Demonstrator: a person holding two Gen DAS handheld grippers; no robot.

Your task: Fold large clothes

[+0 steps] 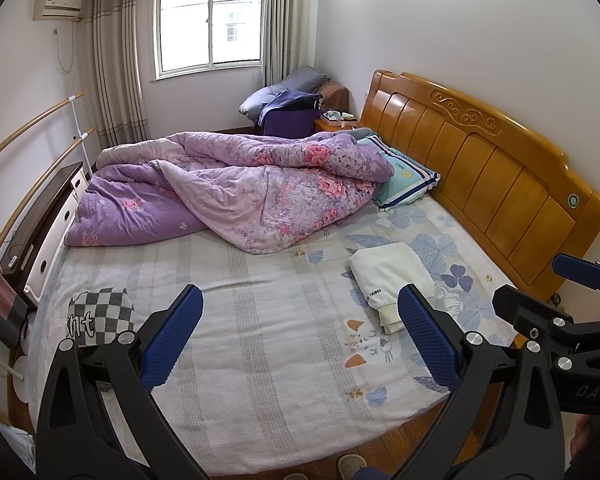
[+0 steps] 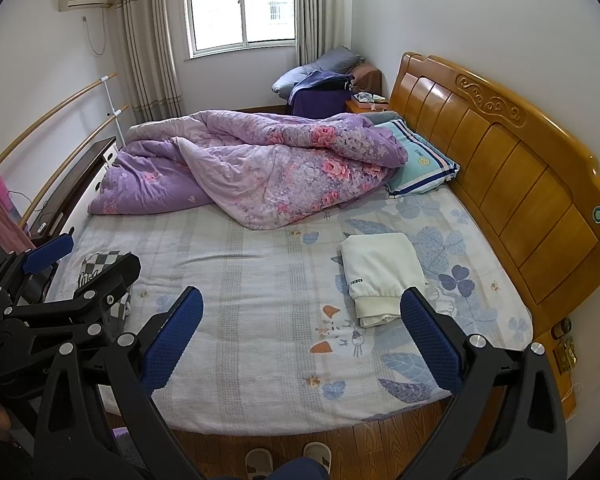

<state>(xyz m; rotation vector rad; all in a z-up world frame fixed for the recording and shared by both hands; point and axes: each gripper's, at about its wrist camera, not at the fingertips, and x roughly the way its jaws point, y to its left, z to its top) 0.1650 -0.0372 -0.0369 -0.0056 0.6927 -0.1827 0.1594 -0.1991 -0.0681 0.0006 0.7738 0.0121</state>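
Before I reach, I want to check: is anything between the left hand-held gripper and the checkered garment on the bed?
Nothing visible. The left hand-held gripper is open above bare bedsheet; the checkered garment lies beside its left finger.

counted on bed (image 2: 260,320): one quilt (image 2: 260,168), one pillow (image 2: 424,164), one folded white garment (image 2: 380,268), one checkered garment (image 1: 100,312). two grippers: left (image 1: 300,336), right (image 2: 302,336). two slippers (image 2: 288,458) below.

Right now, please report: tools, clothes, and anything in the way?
Left tool open, right tool open, both empty above bed. White folded garment near headboard; checkered garment at far edge. Purple quilt heaped behind, middle clear.
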